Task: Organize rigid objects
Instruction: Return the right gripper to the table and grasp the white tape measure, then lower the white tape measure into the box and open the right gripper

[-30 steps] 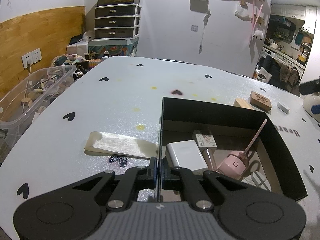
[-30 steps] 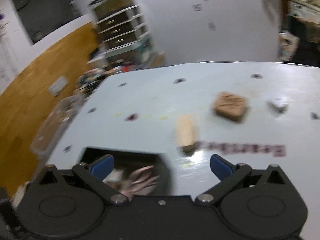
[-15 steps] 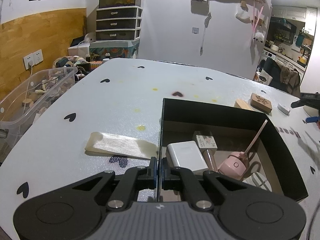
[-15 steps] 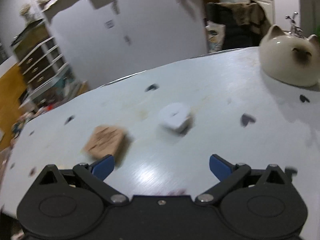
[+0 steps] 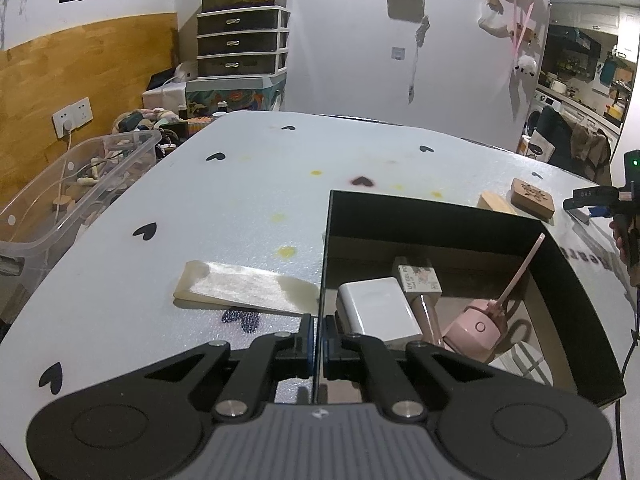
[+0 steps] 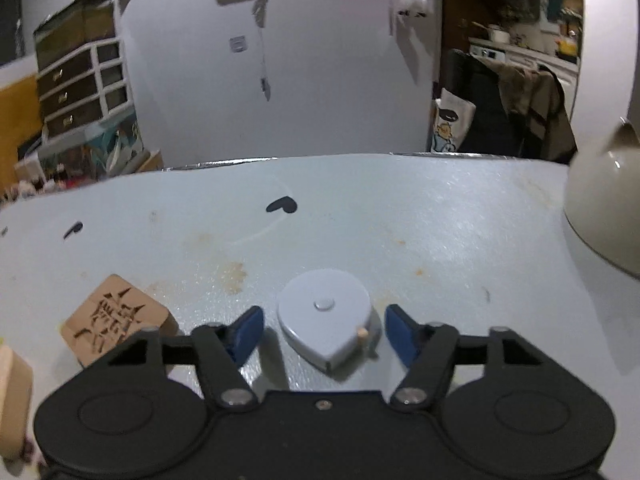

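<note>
On the table, our right gripper has just been closing its jaws around the teardrop-shaped white case, pads not yet touching; next we squeeze and lift it, while our left gripper stays clamped on the black box wall.

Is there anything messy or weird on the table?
Yes. Yellow and brownish stains dot the white table, some just behind the black box. A flat translucent sheet lies askew beside that box, partly covering tiny dark beads.

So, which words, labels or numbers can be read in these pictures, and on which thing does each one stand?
"UV GEL PO...", cut off: on the small white carton in the black box.
Large dark letters printed on the table: cut off, unreadable.
Carved signs on the wooden block: unreadable.
Small print on the right hand-held gripper: too small.
</note>
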### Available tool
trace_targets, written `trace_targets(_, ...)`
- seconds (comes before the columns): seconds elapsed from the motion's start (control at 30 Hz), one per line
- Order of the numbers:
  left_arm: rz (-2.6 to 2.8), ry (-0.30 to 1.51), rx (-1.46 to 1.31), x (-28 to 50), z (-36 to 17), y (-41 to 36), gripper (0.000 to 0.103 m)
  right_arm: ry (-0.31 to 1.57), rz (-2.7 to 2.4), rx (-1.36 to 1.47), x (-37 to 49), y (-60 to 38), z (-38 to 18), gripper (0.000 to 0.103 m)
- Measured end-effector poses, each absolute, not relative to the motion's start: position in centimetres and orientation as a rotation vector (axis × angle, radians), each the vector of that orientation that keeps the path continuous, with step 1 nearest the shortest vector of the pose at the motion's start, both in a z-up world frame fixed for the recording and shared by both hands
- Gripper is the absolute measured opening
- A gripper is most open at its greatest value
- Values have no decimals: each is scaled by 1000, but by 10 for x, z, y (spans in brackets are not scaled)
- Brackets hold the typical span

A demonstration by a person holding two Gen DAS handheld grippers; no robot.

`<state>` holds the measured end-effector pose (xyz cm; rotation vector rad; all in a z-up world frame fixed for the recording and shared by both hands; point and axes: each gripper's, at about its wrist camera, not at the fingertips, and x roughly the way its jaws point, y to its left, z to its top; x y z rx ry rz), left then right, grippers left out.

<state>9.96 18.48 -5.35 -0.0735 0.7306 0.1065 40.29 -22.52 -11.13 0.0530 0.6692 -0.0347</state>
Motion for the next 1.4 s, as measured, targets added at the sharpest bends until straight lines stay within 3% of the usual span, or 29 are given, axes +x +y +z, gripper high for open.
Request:
trace_targets(0.03, 107, 731, -75, 100, -53, 185, 3, 667, -33, 45, 405, -224, -111, 55)
trace_targets(0.07, 107, 731, -79, 99, -53, 185, 3, 664, -37, 36, 406, -222, -110, 53)
trace_targets(0.37, 106, 728, -81, 100, -53, 186, 3, 654, 52, -41, 371, -200, -92, 53)
trace_targets(0.83, 102, 728, -90, 104, -53, 187, 3, 653, 622, -97, 249, -89, 0, 53)
trace_targets(1.4, 91, 729, -83, 106, -53, 187, 3, 755, 860, -427, 233, 36, -37, 53)
